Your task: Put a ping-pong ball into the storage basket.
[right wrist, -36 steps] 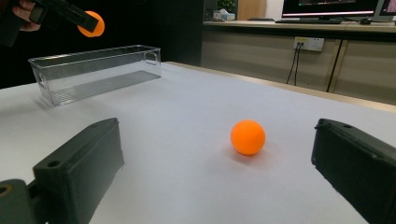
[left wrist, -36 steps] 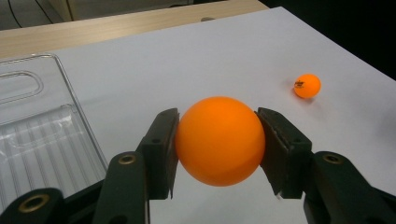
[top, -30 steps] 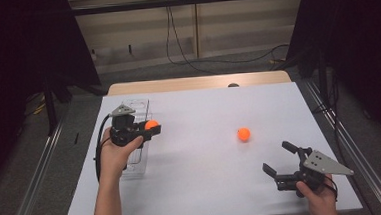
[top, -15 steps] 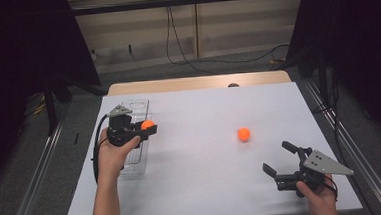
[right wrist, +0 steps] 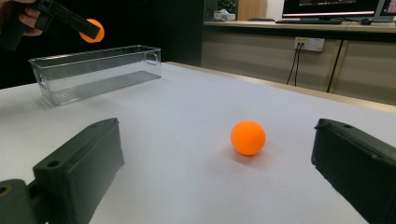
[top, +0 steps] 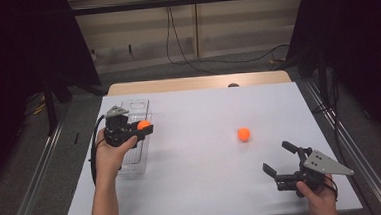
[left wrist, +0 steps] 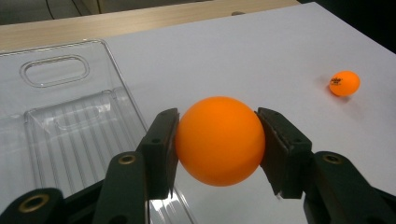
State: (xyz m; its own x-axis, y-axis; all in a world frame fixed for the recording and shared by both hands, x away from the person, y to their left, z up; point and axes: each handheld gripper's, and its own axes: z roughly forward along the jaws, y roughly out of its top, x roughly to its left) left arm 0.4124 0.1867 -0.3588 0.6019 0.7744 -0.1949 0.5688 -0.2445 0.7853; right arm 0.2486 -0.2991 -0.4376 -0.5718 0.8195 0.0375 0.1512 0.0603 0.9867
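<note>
An orange ping-pong ball (left wrist: 219, 140) sits clamped between the two black jaws of the left gripper (top: 140, 128), each jaw pressed against one side of it; in the high view the ball is held in the air over the right-hand long wall of a clear plastic bin (top: 132, 163), and the left gripper view shows the bin's ribbed floor and handle cut-out below and to the left of the jaws; the bin stands near the left edge of the white table (top: 203, 187), its long side running away from the person. A second orange ping-pong ball (top: 243, 134) rests on the bare tabletop, well apart from the bin, toward the right half; it carries a small dark print in the left gripper view. The right gripper (top: 281, 159) is near the table's front right corner, its jaws spread wide apart and holding nothing; the right gripper view shows the loose ball lying ahead, between the lines of the two jaws but not touched by them.
</note>
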